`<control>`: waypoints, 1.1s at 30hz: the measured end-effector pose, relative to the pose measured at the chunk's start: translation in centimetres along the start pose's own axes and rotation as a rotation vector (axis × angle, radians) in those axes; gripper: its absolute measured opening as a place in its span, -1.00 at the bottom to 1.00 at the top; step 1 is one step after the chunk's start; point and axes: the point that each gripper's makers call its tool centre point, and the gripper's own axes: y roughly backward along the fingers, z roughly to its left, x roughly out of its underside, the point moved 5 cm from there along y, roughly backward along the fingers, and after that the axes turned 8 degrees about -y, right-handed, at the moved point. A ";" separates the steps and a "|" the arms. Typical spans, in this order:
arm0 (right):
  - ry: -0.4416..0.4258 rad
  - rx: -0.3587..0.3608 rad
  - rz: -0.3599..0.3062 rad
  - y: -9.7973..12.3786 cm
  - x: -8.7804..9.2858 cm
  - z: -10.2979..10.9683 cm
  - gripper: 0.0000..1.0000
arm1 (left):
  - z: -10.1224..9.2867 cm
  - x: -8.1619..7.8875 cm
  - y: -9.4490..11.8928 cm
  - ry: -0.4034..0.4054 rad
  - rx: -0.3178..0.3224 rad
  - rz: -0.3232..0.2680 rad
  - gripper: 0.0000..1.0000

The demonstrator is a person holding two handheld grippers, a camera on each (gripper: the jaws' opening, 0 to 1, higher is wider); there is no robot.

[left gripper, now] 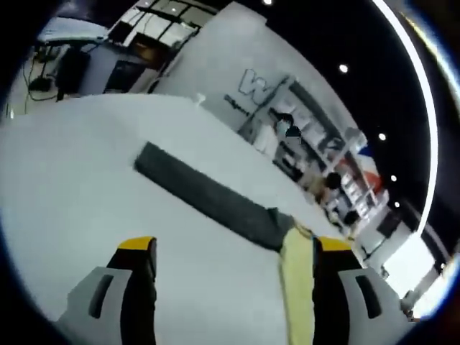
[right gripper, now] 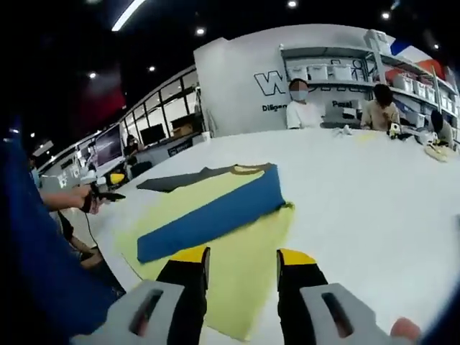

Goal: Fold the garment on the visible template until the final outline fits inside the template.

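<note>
Garment first: a yellow long-sleeved shirt [right gripper: 237, 248] with one blue sleeve [right gripper: 212, 215] and one dark grey sleeve [right gripper: 172, 181] lies flat on a white table [right gripper: 359, 208]. In the right gripper view its body reaches from the centre toward 6 o'clock, the blue sleeve folded across it from 8 toward 1 o'clock and the grey sleeve stretched toward 10 o'clock. No template outline can be told apart from the cloth.

Right gripper [right gripper: 242, 262]: its two yellow-tipped black jaws stand apart over the yellow cloth, gripping nothing.

Left gripper [left gripper: 233, 255]: its jaws are apart too; a strip of yellow fabric [left gripper: 296, 287] lies against the inner face of the jaw at 5 o'clock, and whether it is pinched cannot be told. The grey sleeve [left gripper: 208, 194] runs from that strip toward 10 o'clock.

On the back wall [right gripper: 237, 79] one large letter "W" [right gripper: 267, 82] reads clearly; the smaller writing beneath is too blurred. Shelves [right gripper: 338, 72] hold white boxes, contents unclear. Two people [right gripper: 300, 106] sit behind the table.
</note>
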 end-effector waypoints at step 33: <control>-0.084 0.132 0.066 3.7 3.3 5.4 -0.61 | 5.4 -3.7 -7.4 0.037 -0.051 -0.019 -0.04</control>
